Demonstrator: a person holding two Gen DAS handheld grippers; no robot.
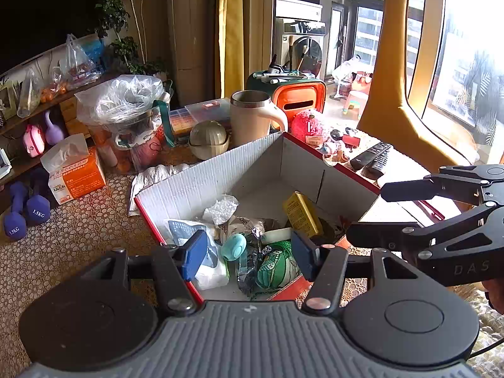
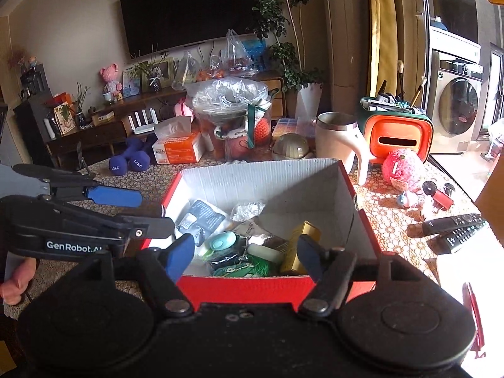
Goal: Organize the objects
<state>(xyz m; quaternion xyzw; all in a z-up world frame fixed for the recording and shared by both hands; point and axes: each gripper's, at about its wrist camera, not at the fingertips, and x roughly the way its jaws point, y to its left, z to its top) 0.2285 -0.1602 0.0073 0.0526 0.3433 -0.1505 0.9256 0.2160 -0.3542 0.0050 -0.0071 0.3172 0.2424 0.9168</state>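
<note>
The cardboard box (image 2: 267, 186), red outside and white inside, sits open on the patterned surface (image 2: 390, 208), and both grippers hang over its near edge. Inside it lie a yellow carton (image 2: 304, 233) leaning against the right wall, a teal oval case (image 2: 222, 241), a green patterned packet (image 1: 277, 267), a white pouch with dark print (image 2: 201, 217) at the left, and a crumpled clear wrapper (image 2: 247, 209) toward the back. The things overlap one another in a loose heap on the box floor.

The left gripper (image 1: 249, 250) points down into the box; its blue fingers (image 1: 195, 252) stand apart with nothing between them, above the pouch and the teal case. The right gripper (image 2: 245, 253) also has its fingers (image 2: 181, 256) apart and empty, over the box's front wall. Each gripper shows at the side of the other's view, and a hand (image 2: 15, 280) grips the left one's handle.

Just behind the box stand a cream mug (image 2: 341, 140) with a steel rim and a round beige container (image 2: 291, 146). To the right of the mug is an orange and green holder (image 2: 397, 135) with brushes and pens on top, and a pink fuzzy ball (image 2: 403, 167) in front of it. Two black remote controls (image 2: 453, 230) lie to the right of the box, near some small figurines (image 2: 425, 198). On the left are an orange tissue box (image 2: 179, 148), purple dumbbells (image 2: 130, 162) and a clear container covered with a plastic bag (image 2: 231, 97).
</note>
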